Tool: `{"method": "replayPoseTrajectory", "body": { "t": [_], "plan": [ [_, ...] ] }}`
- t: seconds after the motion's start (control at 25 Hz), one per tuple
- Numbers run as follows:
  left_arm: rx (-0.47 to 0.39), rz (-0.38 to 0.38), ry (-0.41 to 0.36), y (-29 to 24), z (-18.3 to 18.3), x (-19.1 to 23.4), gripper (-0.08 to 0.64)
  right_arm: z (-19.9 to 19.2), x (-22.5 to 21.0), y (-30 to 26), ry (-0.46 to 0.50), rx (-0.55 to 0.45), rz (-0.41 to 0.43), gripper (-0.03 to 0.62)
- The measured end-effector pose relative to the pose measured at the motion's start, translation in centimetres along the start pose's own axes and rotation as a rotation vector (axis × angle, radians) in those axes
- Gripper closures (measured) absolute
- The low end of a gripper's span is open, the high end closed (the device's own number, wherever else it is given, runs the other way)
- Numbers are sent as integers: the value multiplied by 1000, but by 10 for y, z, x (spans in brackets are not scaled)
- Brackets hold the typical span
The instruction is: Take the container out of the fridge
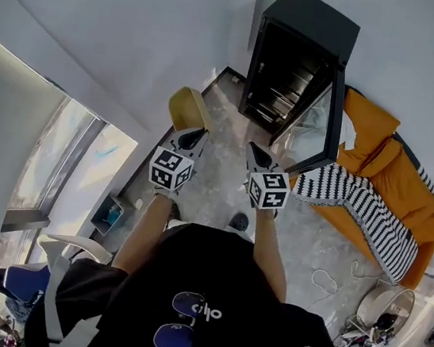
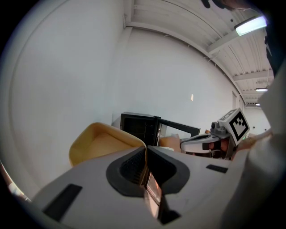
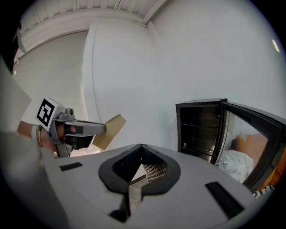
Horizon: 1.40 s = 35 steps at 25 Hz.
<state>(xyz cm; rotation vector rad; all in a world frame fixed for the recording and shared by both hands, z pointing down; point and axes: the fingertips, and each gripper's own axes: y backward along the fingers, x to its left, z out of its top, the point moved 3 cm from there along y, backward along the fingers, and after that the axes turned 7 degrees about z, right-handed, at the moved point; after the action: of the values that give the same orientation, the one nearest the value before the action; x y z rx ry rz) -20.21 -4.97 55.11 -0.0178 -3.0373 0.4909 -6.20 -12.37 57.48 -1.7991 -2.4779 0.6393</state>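
1. Fridge (image 1: pixel 292 67) stands open at 1 o'clock from both tongs, well apart, with its door (image 1: pixel 329 124) swung out toward 4 o'clock.
2. Container: can't be made out on those dark shelves.
3. Left tongs (image 1: pixel 197 134) and right tongs (image 1: pixel 255 152) are both pressed together, empty.
4. Right tongs sit nearer the opening, so they're the likelier pair to reach in.

I note an orange sofa (image 1: pixel 397 174) against the right-hand wall, with a black-and-white striped throw (image 1: pixel 363 213) draped over its near end. The floor (image 1: pixel 220 181) is grey and mottled, and a white cable (image 1: pixel 336 280) lies loose on it in front of the sofa. I record a window (image 1: pixel 55 158) at the left, with a small blue bin (image 1: pixel 109 215) near its foot. Overhead, one strip light (image 2: pixel 252 25) is lit. The walls (image 3: pixel 134 67) are plain white.
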Motion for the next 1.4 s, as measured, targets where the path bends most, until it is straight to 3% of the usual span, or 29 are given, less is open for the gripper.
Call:
{"method": "replayPoseTrajectory", "body": {
  "t": [0.64,1.4],
  "plan": [
    [-7,-5,29,37,-10,96,542,8,65,-72,16,44,-3,584],
    [-27,-14,15,37,-3,100,541,17,71,-82,38,50,9,584]
  ]
}}
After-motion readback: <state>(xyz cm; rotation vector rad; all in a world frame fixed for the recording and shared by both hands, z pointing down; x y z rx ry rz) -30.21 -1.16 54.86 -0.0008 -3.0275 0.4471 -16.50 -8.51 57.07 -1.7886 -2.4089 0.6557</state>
